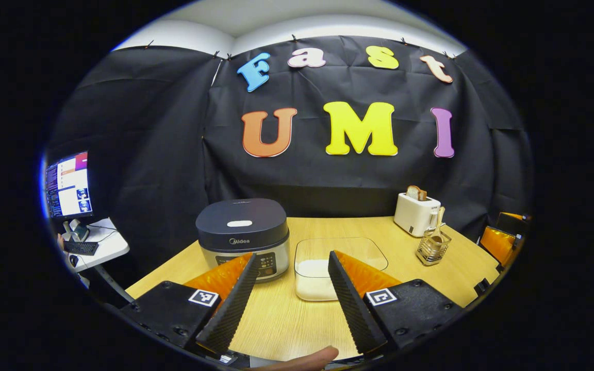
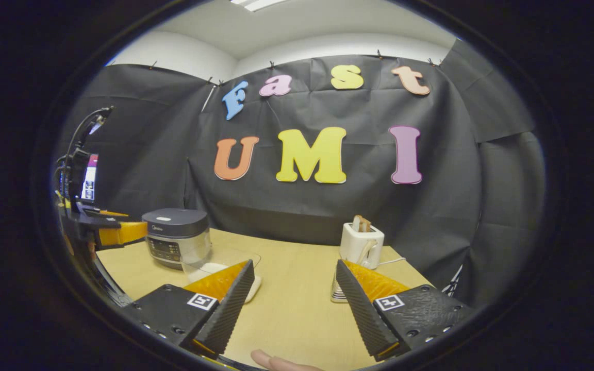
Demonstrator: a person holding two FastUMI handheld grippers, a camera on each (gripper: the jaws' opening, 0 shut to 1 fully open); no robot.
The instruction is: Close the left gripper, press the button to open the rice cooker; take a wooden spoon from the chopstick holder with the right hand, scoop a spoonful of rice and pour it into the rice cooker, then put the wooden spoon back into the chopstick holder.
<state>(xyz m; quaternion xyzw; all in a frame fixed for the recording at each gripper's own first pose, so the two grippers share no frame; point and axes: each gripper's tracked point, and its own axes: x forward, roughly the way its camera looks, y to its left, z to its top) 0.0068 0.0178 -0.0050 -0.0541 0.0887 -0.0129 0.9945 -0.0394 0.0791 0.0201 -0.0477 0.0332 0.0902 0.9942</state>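
Rice cooker (image 1: 242,238), lid down, ahead-left of my left gripper (image 1: 289,296), jaws released; wooden spoon (image 1: 436,226) in chopstick holder (image 1: 432,248); right gripper (image 2: 295,304) jaws likewise released.

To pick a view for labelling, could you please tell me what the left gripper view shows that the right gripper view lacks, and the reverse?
Left gripper view: the wooden spoon standing in the chopstick holder, and a keyboard. Right gripper view: a ceiling light and a white cord. Both: closed rice cooker, rice container, toaster, wooden table.
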